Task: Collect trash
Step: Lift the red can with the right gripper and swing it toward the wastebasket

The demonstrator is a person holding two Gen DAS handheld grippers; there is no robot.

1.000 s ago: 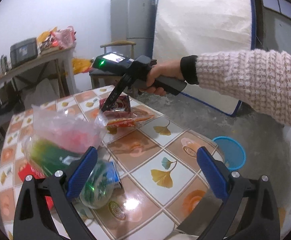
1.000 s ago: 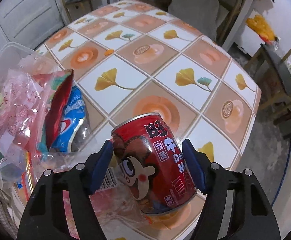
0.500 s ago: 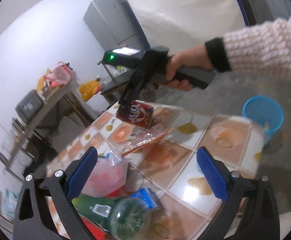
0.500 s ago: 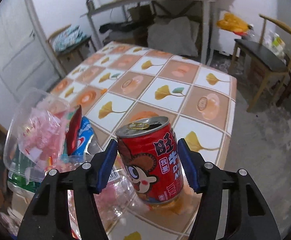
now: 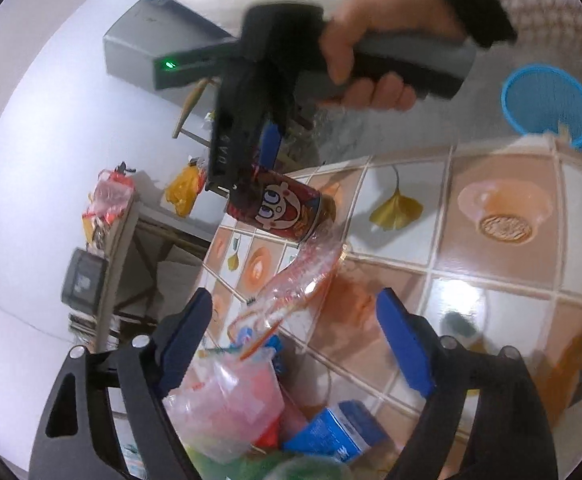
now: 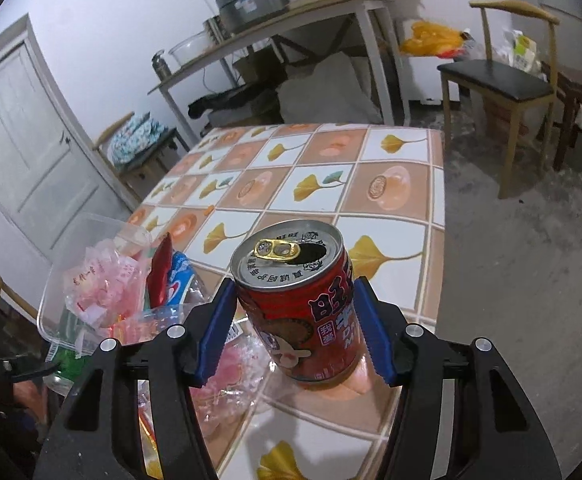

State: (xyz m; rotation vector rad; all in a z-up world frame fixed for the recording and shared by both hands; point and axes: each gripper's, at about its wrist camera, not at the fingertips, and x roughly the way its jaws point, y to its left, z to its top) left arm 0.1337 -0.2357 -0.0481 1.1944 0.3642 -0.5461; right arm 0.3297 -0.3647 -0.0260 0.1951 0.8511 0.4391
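Red aluminium drink can with a cartoon face (image 6: 305,312) sits clamped between the blue pads (image 6: 216,330) of the right gripper (image 6: 295,330), both pads pressed against its sides. Pull tab is bent back, mouth open, top facing the right wrist camera. In the left wrist view the same can (image 5: 281,210) hangs in the air over the far edge of the tiled table with ginkgo-leaf pattern (image 5: 471,248), lifted clear of the surface. A clear crinkled plastic wrapper (image 5: 303,276) trails from the can's lower end down toward the table.

Left gripper (image 5: 297,344) has its fingers spread wide, nothing between them. Directly below it lies a heap of trash: pink-and-clear plastic bag (image 5: 227,404), blue carton (image 5: 339,432), green plastic bottle (image 5: 231,464).

Round blue mesh wastebasket (image 5: 549,104) stands on the floor beyond the table corner, well apart from the can.
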